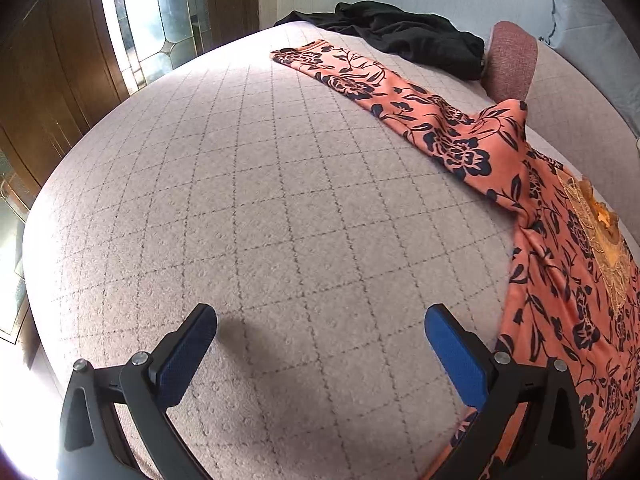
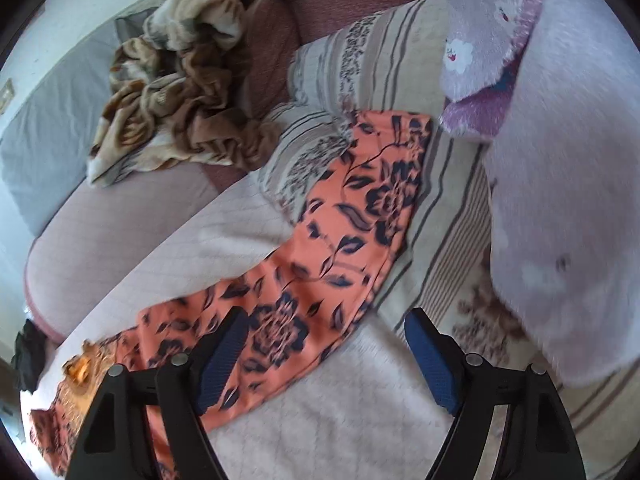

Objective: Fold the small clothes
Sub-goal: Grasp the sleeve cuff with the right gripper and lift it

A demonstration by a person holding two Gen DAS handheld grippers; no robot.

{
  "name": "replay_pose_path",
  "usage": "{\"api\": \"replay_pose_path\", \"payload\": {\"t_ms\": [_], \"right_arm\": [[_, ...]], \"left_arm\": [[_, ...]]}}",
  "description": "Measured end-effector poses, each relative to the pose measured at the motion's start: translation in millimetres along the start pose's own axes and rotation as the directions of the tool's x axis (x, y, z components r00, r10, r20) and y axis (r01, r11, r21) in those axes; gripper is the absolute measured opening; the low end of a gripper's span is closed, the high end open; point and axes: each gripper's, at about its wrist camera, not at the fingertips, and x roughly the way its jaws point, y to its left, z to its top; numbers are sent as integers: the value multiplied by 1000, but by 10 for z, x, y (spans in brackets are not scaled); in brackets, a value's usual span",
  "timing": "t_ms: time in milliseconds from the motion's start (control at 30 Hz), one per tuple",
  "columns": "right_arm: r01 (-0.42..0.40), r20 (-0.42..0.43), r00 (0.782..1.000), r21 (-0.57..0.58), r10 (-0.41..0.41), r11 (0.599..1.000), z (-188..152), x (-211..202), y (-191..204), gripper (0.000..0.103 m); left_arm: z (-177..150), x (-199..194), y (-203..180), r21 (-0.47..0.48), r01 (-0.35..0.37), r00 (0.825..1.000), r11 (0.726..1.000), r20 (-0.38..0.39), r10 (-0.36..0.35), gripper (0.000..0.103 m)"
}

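Note:
An orange garment with a dark floral print (image 1: 560, 272) lies spread on the quilted bed (image 1: 260, 200). One sleeve (image 1: 360, 76) stretches to the far side. My left gripper (image 1: 320, 332) is open and empty above bare bedcover, just left of the garment's body. In the right wrist view the other sleeve (image 2: 340, 240) runs up onto a striped pillow (image 2: 400, 52). My right gripper (image 2: 326, 340) is open and empty; its left finger (image 2: 224, 356) hovers over the sleeve's lower part. The yellow embroidered neckline (image 2: 78, 372) shows at the lower left.
A black garment (image 1: 400, 32) lies at the bed's far edge beside a reddish cushion (image 1: 512, 60). A crumpled brown blanket (image 2: 176, 80) lies at the back left of the right view. A fluffy pink blanket (image 2: 560, 200) covers the right side. Wooden doors (image 1: 60, 60) stand left.

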Motion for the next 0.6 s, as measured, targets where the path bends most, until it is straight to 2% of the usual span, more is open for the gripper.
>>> {"api": "replay_pose_path", "payload": {"t_ms": [133, 267, 367, 467, 600], "right_arm": [[98, 20, 995, 28, -98, 995, 386, 324, -109, 73], [174, 18, 984, 77, -176, 982, 575, 584, -238, 53], [202, 28, 979, 66, -204, 977, 646, 696, -232, 50], [216, 24, 976, 47, -217, 975, 723, 768, -196, 5], [183, 93, 979, -10, -181, 983, 787, 586, -17, 5]], "left_arm": [[22, 66, 13, -9, -29, 999, 1000, 26, 29, 103], [38, 117, -21, -1, -50, 998, 999, 34, 50, 103], [33, 133, -42, 12, -73, 997, 997, 40, 73, 103], [29, 137, -54, 18, -83, 995, 996, 47, 82, 103], [32, 137, -41, 8, -79, 996, 997, 48, 79, 103]]}}
